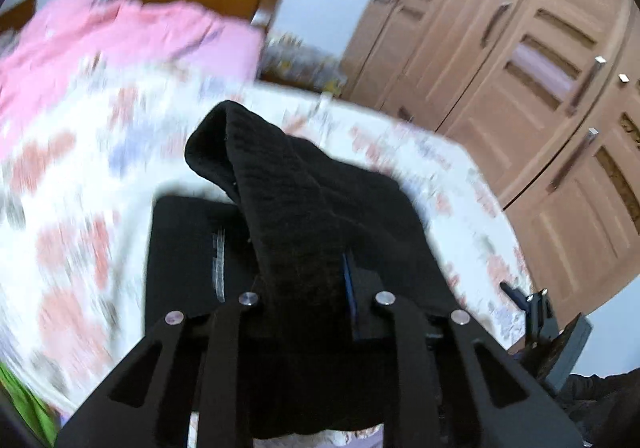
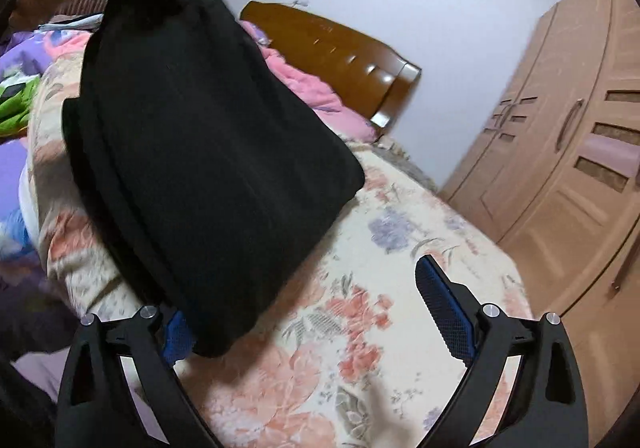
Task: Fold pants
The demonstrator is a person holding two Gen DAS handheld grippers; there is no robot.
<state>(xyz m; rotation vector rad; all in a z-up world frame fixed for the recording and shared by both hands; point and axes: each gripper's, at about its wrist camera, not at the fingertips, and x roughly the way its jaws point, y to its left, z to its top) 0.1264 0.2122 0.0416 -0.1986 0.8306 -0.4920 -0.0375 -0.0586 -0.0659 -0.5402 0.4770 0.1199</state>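
Left wrist view: one pair of black pants (image 1: 312, 216) is clamped in the left gripper (image 1: 304, 288); the right gripper (image 2: 312, 320) is seen wide open, empty, over one bed (image 2: 360, 348).

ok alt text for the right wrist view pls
Black pants hang lifted over a flowered bedspread, their lower edge draped over one blue pad of the open right gripper, whose jaws stand wide apart. Behind are a wooden headboard, a pink blanket and a wardrobe.
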